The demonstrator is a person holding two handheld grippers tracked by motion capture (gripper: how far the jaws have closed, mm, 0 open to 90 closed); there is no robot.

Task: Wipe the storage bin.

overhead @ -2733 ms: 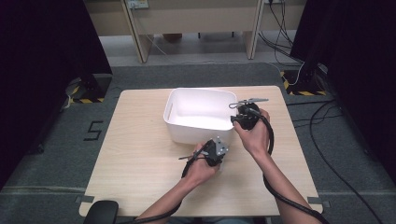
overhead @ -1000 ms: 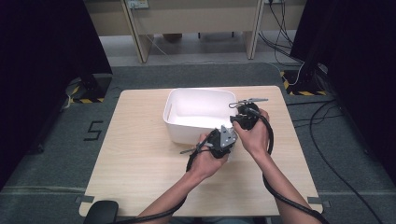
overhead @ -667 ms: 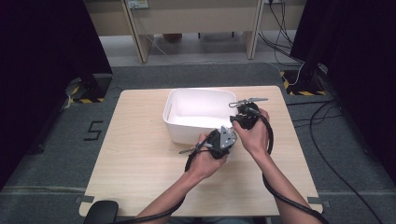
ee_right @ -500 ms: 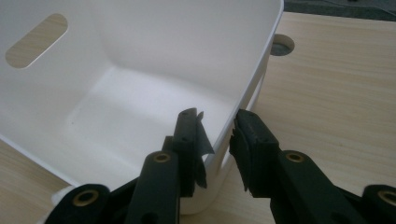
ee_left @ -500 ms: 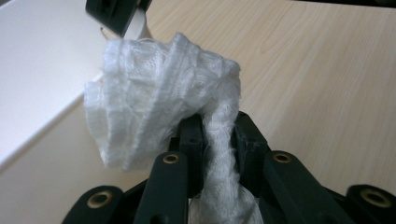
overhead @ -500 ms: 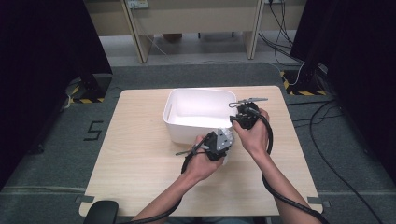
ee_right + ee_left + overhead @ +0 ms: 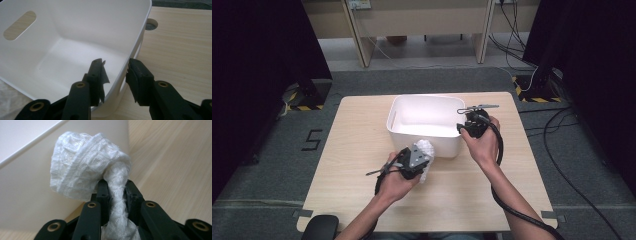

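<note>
A white plastic bin (image 7: 424, 125) stands at the middle of the wooden table (image 7: 357, 150). My left gripper (image 7: 414, 159) is just in front of the bin's near wall, shut on a bunched white cloth (image 7: 427, 149). In the left gripper view the cloth (image 7: 82, 170) bulges above the left gripper (image 7: 116, 187), close to the bin's outer wall (image 7: 25, 195). My right gripper (image 7: 472, 125) is at the bin's right rim. In the right gripper view the right gripper (image 7: 115, 66) straddles the bin's wall (image 7: 75, 30), one jaw inside and one outside, closed on it.
A round cable hole (image 7: 151, 24) lies in the tabletop beside the bin. Bare wood stretches left of the bin and along the near edge. Cables (image 7: 557, 125) run over the floor to the right, and a dark chair part (image 7: 319, 227) shows below the table's front left corner.
My left gripper rose toward the bin's front wall, then slid left and slightly back along it with the cloth. The right gripper and the bin have stayed still.
</note>
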